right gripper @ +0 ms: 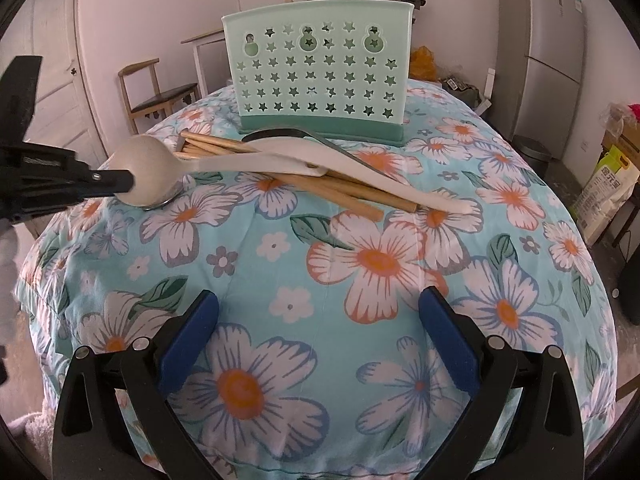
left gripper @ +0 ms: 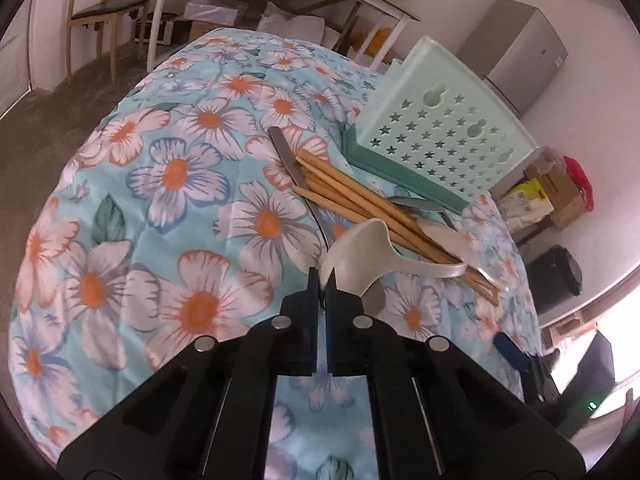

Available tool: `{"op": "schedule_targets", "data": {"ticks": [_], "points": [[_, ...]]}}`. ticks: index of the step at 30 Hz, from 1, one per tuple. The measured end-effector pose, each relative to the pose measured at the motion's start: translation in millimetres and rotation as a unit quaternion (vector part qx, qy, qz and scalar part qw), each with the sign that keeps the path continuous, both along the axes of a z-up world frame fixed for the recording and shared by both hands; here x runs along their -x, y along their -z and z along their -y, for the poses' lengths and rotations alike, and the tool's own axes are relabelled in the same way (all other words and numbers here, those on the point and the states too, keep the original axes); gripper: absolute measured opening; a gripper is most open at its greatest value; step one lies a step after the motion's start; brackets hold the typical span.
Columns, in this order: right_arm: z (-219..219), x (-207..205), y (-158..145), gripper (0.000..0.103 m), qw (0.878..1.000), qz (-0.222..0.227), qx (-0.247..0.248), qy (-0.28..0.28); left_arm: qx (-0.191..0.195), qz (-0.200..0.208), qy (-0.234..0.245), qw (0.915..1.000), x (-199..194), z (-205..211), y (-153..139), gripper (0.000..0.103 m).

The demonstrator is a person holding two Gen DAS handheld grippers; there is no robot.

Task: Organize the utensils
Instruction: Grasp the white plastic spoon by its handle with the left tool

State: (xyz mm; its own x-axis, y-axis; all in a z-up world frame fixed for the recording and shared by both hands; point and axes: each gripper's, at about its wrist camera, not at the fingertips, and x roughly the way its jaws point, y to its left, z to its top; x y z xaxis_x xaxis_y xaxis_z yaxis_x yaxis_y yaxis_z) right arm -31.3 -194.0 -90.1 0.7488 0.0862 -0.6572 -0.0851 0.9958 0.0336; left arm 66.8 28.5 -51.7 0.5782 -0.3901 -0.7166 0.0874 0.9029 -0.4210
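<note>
A cream plastic soup spoon [right gripper: 160,176] is seen left of centre, its bowl raised at the left and its handle running right across a loose pile of tan wooden chopsticks [right gripper: 288,178]. A second white spoon [right gripper: 360,174] and a steel utensil [left gripper: 294,168] are mixed into the pile. Behind, at upper centre, a mint-green star-perforated plastic utensil holder [right gripper: 320,76] stands upright.

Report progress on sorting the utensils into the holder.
Done: nothing visible in the holder yet. In hand: the left tongs are shut on the bowl rim of a white spoon, which still rests on the pile. Left: the chopsticks, a second white spoon and metal utensils lie on the tablecloth. The right tongs are open and empty.
</note>
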Motion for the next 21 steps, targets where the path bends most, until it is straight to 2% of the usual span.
{"op": "schedule_targets", "data": {"ticks": [2,6,10,13,21], "points": [[-0.1,0.2,0.0,0.097,1.000,0.000,0.000,0.000,0.005,-0.005,0.006,1.0000,4.7,-8.1,-6.1,0.002],[0.2,0.3,-0.1,0.097,1.000,0.000,0.000,0.000,0.031,-0.042,0.011,0.9986,15.8,-33.3,-10.3,0.002],[0.0,-0.3,0.2,0.097,1.000,0.000,-0.001,0.002,0.009,-0.051,-0.014,0.9986,24.8,-52.2,-4.4,0.002],[-0.4,-1.4,0.2,0.097,1.000,-0.001,-0.002,0.005,0.037,-0.053,-0.041,0.9970,23.3,-66.9,6.3,0.002],[-1.1,0.2,0.5,0.097,1.000,-0.008,-0.001,0.014,0.094,-0.066,-0.057,0.9918,17.1,-69.9,28.0,0.009]]}}
